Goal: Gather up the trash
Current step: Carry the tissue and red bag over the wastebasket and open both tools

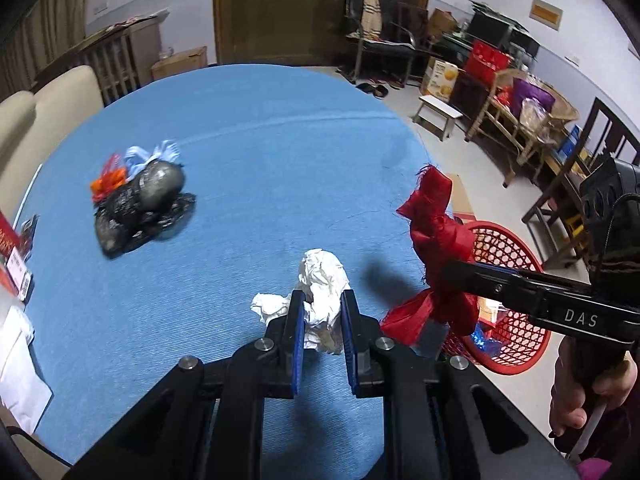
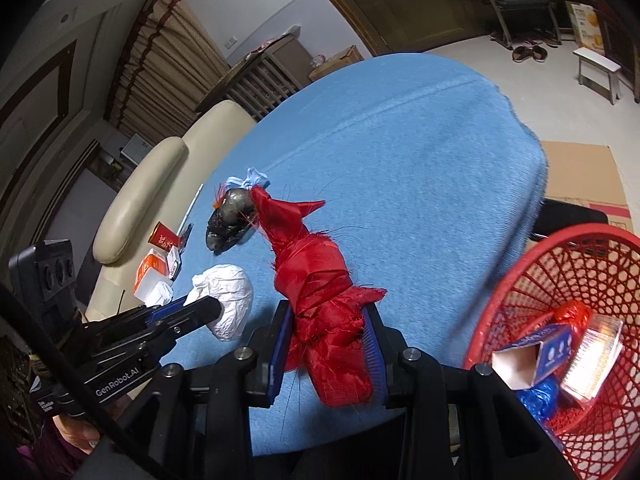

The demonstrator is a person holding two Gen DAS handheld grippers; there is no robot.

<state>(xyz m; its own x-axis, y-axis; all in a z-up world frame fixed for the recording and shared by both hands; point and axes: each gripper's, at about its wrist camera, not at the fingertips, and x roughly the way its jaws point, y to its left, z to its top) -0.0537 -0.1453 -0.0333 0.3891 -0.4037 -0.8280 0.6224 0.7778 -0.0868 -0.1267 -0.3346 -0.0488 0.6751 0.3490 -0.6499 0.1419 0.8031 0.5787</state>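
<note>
Red fabric, a frayed knotted bundle [image 2: 320, 280], is pinched between the blue-padded fingers of the right gripper [image 2: 326, 344], its pointed end sticking up and forward above the blue tablecloth [image 2: 420, 140]; from the left wrist view the same bundle [image 1: 436, 248] hangs at the table's right edge, just beside the rim of the red mesh basket [image 1: 516, 264]. One crumpled white paper wad [image 1: 320, 296] sits clamped in the left gripper [image 1: 322, 320], low over the cloth near the front edge, and the right wrist view shows it [image 2: 226, 292] as a rounded white lump at that tool's tip. Between the two held pieces nothing lies on the cloth. Farther back and to the left rests one more heap of trash: a black crinkled bag [image 1: 140, 212] with a pale blue scrap [image 1: 154, 156] and an orange scrap [image 1: 108, 182] touching its far side. At the table's left edge lie a small red box [image 2: 164, 236], an orange-and-white carton [image 2: 154, 272] and a white sheet [image 1: 16, 368]. The basket [image 2: 560, 280] stands below the table edge and already holds four visible pieces: a red plastic knot [image 2: 572, 314], a blue-and-white carton [image 2: 540, 354], a clear plastic tray [image 2: 592, 360] and a blue wrapper [image 2: 536, 396]. Beyond the table stand a cream sofa [image 2: 160, 184], a wooden door [image 1: 280, 12] and one small white stool [image 1: 436, 114]
</note>
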